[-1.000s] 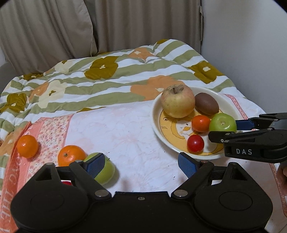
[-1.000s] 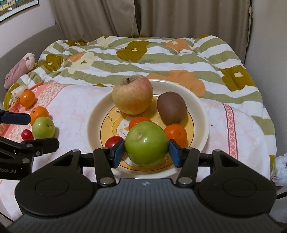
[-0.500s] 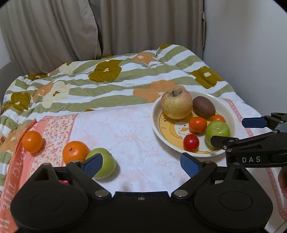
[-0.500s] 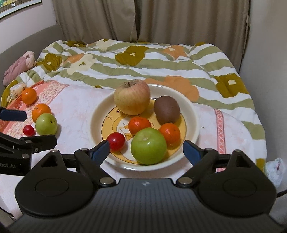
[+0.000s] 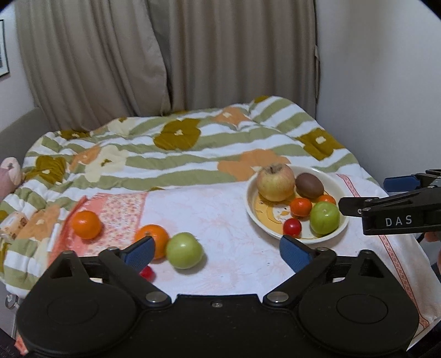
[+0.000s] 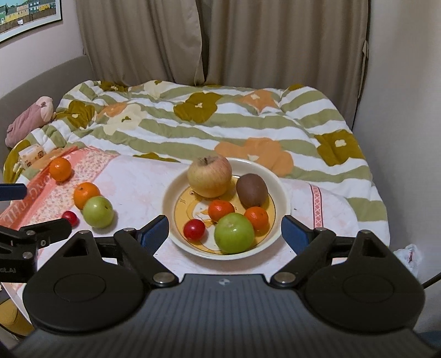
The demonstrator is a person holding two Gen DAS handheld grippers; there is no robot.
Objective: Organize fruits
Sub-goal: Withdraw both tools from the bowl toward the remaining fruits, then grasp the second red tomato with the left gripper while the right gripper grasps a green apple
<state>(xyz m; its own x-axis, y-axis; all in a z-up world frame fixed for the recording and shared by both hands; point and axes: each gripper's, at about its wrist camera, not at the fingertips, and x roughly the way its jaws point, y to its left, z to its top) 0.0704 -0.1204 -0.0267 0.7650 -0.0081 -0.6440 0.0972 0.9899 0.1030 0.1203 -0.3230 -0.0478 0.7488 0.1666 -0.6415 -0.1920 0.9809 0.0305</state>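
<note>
Right wrist view shows the right gripper [image 6: 224, 230] with fingers wide apart, holding nothing. Six fruits sit on the plate [image 6: 281, 187]. Left gripper [image 5: 217, 250] is also spread wide above the green apple [image 5: 184, 250] on the bed.

Red cherry tomato [image 5: 146, 272]: in the left wrist view, half hidden behind the left gripper's [image 5: 217, 252] blue pad.
Orange nearest it [image 5: 153, 236]: its lower left covered by the same pad.
Far mandarin on the plate [image 5: 327, 198]: only a sliver shows behind the green apple [image 5: 324, 217].
Right gripper [image 5: 391, 201]: cut off by the frame's right edge — only part of it shows.
Small box on the quilt [image 6: 31, 154]: its print too small to read.
Framed picture [image 6: 26, 16]: cropped by the top-left corner.
</note>
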